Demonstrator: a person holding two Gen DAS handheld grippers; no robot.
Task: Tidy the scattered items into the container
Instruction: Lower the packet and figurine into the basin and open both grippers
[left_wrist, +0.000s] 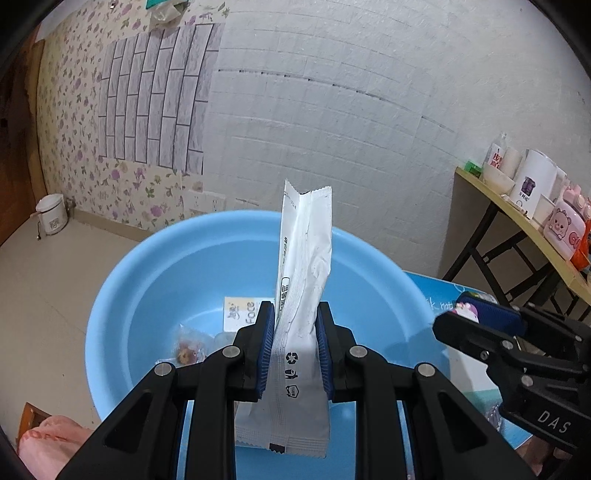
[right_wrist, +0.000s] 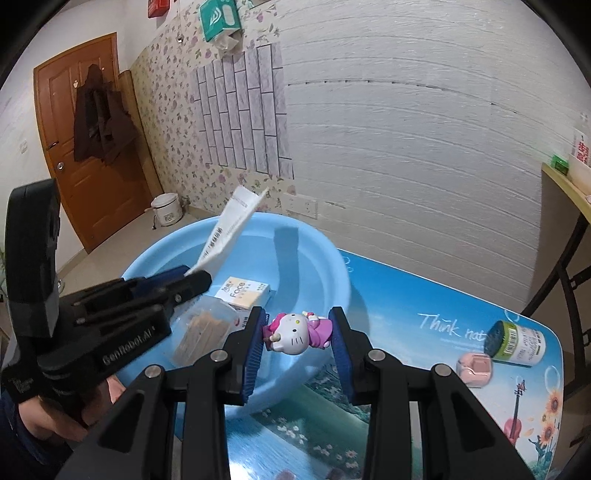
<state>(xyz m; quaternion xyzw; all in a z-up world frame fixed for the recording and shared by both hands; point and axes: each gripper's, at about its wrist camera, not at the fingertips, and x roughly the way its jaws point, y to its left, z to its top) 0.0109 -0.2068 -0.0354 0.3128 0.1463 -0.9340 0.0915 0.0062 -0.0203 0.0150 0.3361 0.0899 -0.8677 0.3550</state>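
White sachet (left_wrist: 301, 317) is clamped in left gripper (left_wrist: 295, 347) – long axis upright, held above blue basin (left_wrist: 122, 280). Cat figurine (right_wrist: 297, 332) is pinched sideways in right gripper (right_wrist: 299, 332), over basin's near rim.

A lived-in room of a home.

Flowered wallpaper (right_wrist: 177, 122) and stuck-on brick panels (right_wrist: 243, 110) cover the walls, and a dark coat (right_wrist: 98, 118) hangs on a brown wooden door (right_wrist: 92, 147). A small white cooker (right_wrist: 167, 209) sits on the tiled floor, cups and a bowl crowd a folding side table (left_wrist: 517, 218), and a tissue box (right_wrist: 220, 18) hangs high on the wall.
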